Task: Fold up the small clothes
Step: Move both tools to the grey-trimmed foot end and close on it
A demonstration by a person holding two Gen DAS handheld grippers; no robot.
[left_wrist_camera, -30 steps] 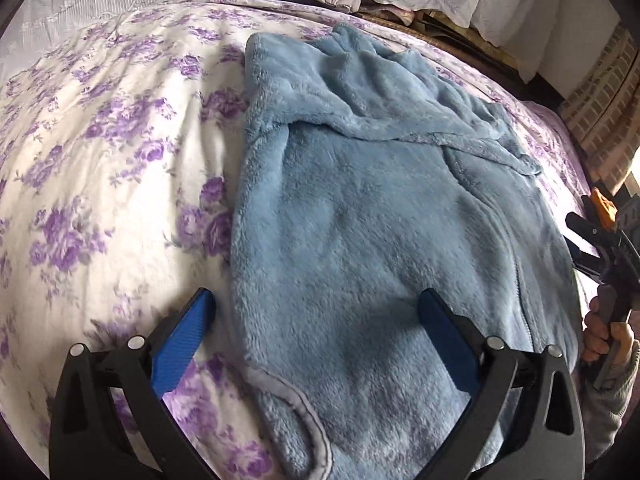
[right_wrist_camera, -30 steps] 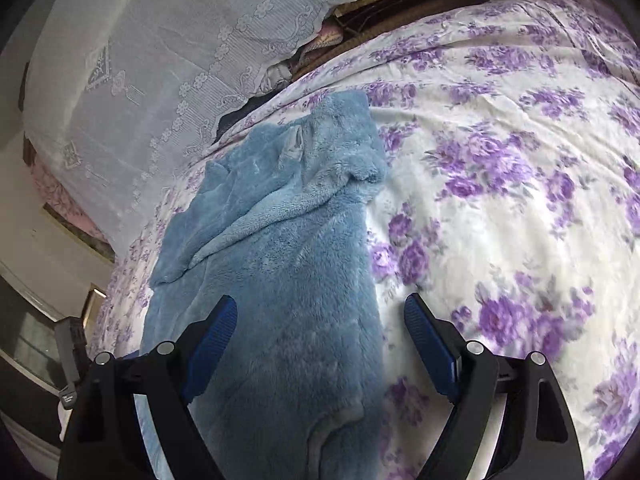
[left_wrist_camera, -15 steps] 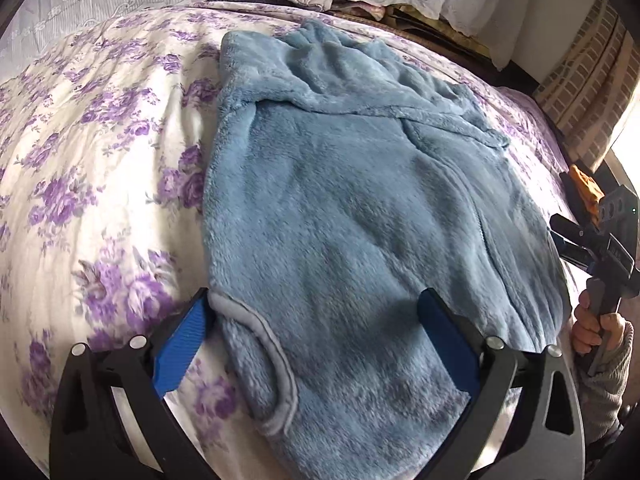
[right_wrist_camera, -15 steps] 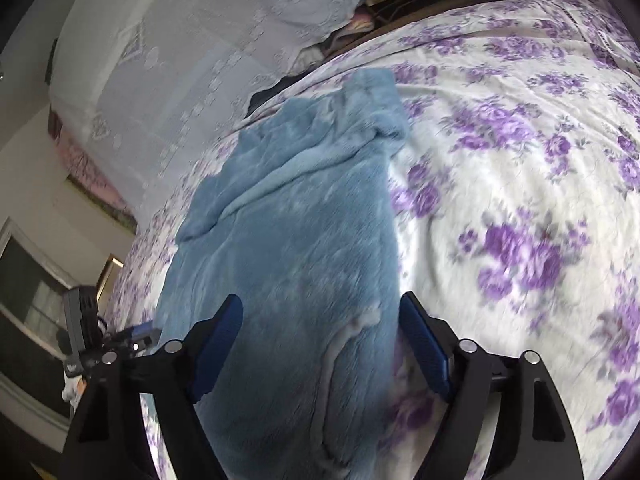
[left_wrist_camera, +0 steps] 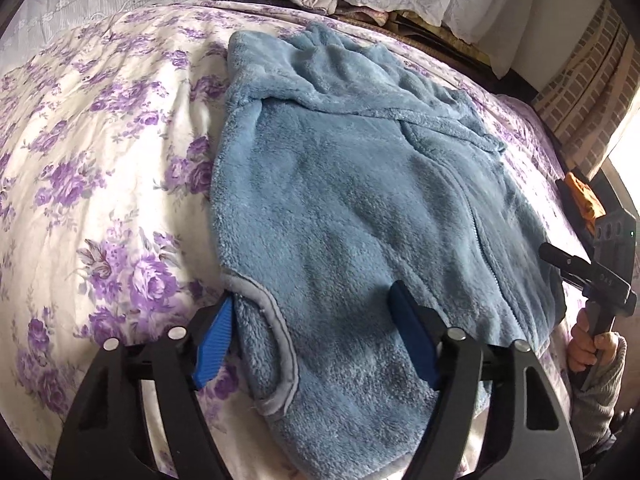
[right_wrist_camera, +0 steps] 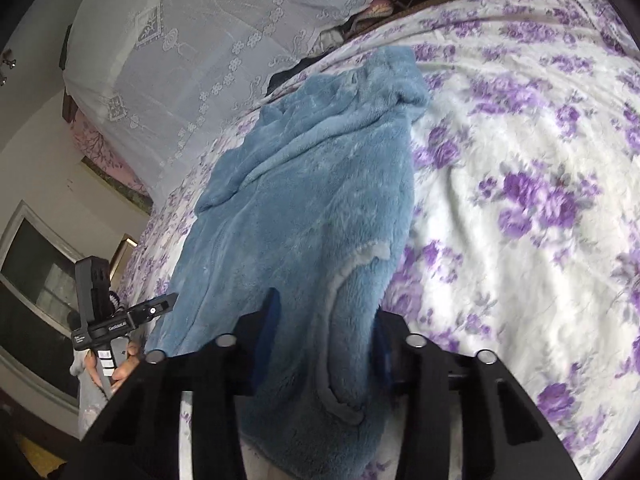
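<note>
A blue fleece garment (left_wrist_camera: 360, 208) lies spread on the purple-flowered bedspread (left_wrist_camera: 100, 160). My left gripper (left_wrist_camera: 316, 320) straddles its near left corner, where a grey-trimmed opening (left_wrist_camera: 280, 332) curves. Its jaws are closing, and the fabric still lies loose between the blue pads (left_wrist_camera: 214, 332). In the right wrist view the same garment (right_wrist_camera: 312, 200) runs away from me. My right gripper (right_wrist_camera: 324, 332) is closing on the near corner by the grey trim (right_wrist_camera: 340, 276), with fleece bunched tight between its fingers (right_wrist_camera: 266, 324).
White lace cloth (right_wrist_camera: 208, 40) hangs over the head of the bed, with a dark gap and piled fabric under it. A brick-patterned curtain (left_wrist_camera: 580, 100) stands at the right. A person's hand (left_wrist_camera: 588, 348) grips the other tool. A dark window (right_wrist_camera: 36, 272) is at the left.
Both grippers have slid to the garment's near corners and their jaws have narrowed. The right one has gone from wide open to pinching the fleece at the grey trim.
</note>
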